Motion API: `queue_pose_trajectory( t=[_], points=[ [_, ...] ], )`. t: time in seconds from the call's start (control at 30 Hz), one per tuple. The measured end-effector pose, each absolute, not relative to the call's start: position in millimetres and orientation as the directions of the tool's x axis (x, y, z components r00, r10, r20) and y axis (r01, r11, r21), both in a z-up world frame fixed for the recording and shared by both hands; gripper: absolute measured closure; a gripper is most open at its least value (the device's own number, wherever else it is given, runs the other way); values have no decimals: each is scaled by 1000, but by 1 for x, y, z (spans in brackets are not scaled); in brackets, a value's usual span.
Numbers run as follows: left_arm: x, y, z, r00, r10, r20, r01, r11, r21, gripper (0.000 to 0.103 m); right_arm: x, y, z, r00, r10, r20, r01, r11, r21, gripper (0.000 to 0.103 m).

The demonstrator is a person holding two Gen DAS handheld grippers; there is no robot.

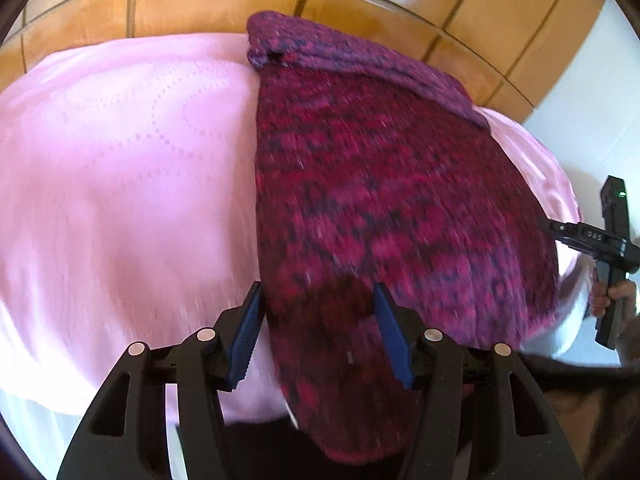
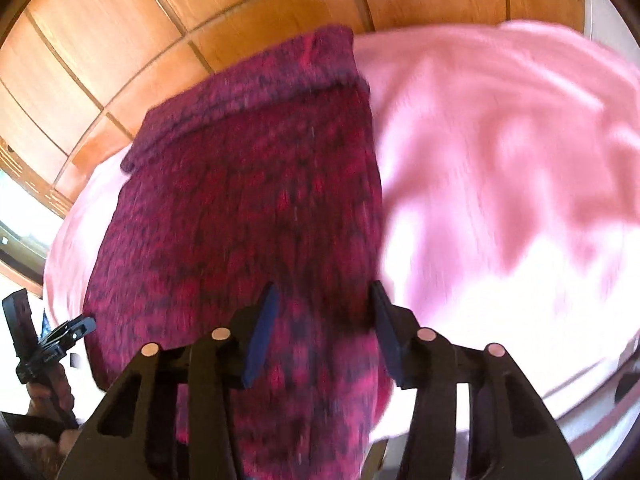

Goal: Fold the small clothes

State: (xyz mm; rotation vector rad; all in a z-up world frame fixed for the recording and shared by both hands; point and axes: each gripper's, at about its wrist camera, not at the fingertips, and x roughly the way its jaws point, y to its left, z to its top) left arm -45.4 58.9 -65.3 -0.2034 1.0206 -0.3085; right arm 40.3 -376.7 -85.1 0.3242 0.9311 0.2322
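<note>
- My left claw (image 1: 318,332) hangs with its blue-padded jaws spread wide, gripping nothing; the magenta-and-dark-red knitted woollen garment (image 1: 384,216) runs up between and ahead of the jaws, its left edge just inside my left pad.
- My right claw (image 2: 324,328) is likewise wide open and empty, with the same knit (image 2: 248,216) lying between its jaws and stretching forward from them; its right edge sits close to my right pad.
- The garment rests on a pale pink quilted blanket (image 1: 120,184) over what looks like a bed; beyond it are orange-brown floor tiles (image 1: 200,4).
- Its long axis points straight away from both claws, ending in a ribbed, turned-over band (image 1: 352,60) at the far end. The near hem lies under both claws, so I judge each about equally placed to take a near corner and carry it forward toward that band.
- Motion blur softens both views.
- Writing: small pale letters on the other claw's body, seen to the right from my left wrist, are too small for me to read with confidence.
</note>
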Motion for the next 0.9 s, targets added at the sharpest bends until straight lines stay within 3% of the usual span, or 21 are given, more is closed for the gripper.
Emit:
queue_pose_trajectory(
  t=[0.07, 0.2, 0.3, 0.37, 0.6, 0.7, 0.9],
  points=[
    [-52, 58, -67, 463, -353, -813, 173, 935, -308, 54, 32, -375, -91, 554, 338, -761, -55, 927, 371, 61],
    [-62, 54, -68, 430, -367, -825, 212, 929, -303, 82, 19, -371, -102, 499, 368, -784, -69, 919, 388, 70],
    [-63, 58, -58, 443, -394, -805, 218, 919, -329, 88, 18, -368, -102, 471, 391, -791, -92, 913, 397, 83],
    [-62, 67, -43, 464, -439, -770, 216, 899, -382, 88, 20, -365, -90, 473, 431, -769, -123, 896, 427, 85],
    [-29, 86, 3, 550, -597, -584, 238, 783, -575, 90, 46, -365, -37, 546, 626, -557, -229, 751, 619, 87],
    [2, 86, 6, 564, -609, -558, 220, 762, -609, 90, 72, -366, -29, 574, 633, -519, -228, 733, 642, 87],
    [74, 89, -4, 581, -582, -569, 131, 757, -641, 90, 127, -378, -36, 616, 581, -532, -144, 747, 649, 87]
  ],
)
